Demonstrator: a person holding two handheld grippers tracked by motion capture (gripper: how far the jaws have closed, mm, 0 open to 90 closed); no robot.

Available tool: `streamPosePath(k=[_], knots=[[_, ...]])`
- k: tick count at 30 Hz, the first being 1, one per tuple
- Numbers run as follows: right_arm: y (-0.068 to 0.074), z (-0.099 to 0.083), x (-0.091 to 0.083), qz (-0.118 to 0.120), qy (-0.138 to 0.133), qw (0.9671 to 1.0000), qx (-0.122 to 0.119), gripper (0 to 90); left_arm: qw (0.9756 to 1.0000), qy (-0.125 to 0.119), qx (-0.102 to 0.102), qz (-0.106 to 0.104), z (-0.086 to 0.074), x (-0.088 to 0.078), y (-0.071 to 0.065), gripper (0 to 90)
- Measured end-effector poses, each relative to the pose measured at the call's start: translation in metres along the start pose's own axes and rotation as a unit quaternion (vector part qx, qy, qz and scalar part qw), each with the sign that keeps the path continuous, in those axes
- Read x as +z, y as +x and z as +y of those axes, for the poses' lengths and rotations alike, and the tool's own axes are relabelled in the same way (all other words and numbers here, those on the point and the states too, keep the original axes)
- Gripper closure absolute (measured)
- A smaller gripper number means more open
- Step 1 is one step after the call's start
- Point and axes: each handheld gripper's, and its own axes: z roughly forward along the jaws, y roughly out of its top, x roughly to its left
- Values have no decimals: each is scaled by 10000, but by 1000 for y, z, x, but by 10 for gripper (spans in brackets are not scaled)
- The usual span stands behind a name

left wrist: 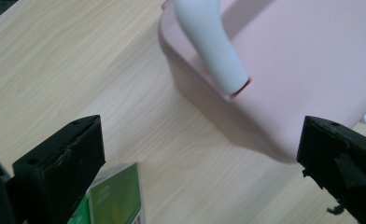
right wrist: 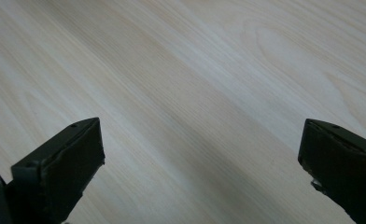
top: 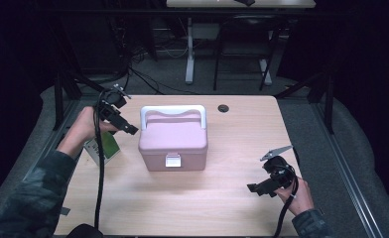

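Right now the left hand-held gripper (top: 125, 126) hangs open and empty beside the pink box (top: 173, 140) mid-desk (top: 222, 208), near its white handle (top: 172, 111). Likely an approach; next comes closing on that handle. The right hand-held gripper (top: 256, 189) idles open.

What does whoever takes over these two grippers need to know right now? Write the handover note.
Left hand-held gripper: jaws open, nothing between them, beside the left end of the pink box, near its white handle.
Right hand-held gripper: jaws open, empty, over bare table to the box's right.
Things: box sits mid-table, lid down, front latch looks closed. A green-and-white card lies at the left edge under the left hand.
Done: nothing visibly changed on the box.
Left: probably grasp the handle or box; neither gripper touches it.
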Motion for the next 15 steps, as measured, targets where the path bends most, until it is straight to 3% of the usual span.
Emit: streamPosePath(k=[7, 15], knots=[[4, 20, -3, 137, -159, 9997, -123, 0, 9994, -181, 57, -291, 10, 18, -3, 140], [9, 51, -5, 224, -304, 9987, -345, 3, 9983, -354, 14, -464, 17, 31, -1, 252]])
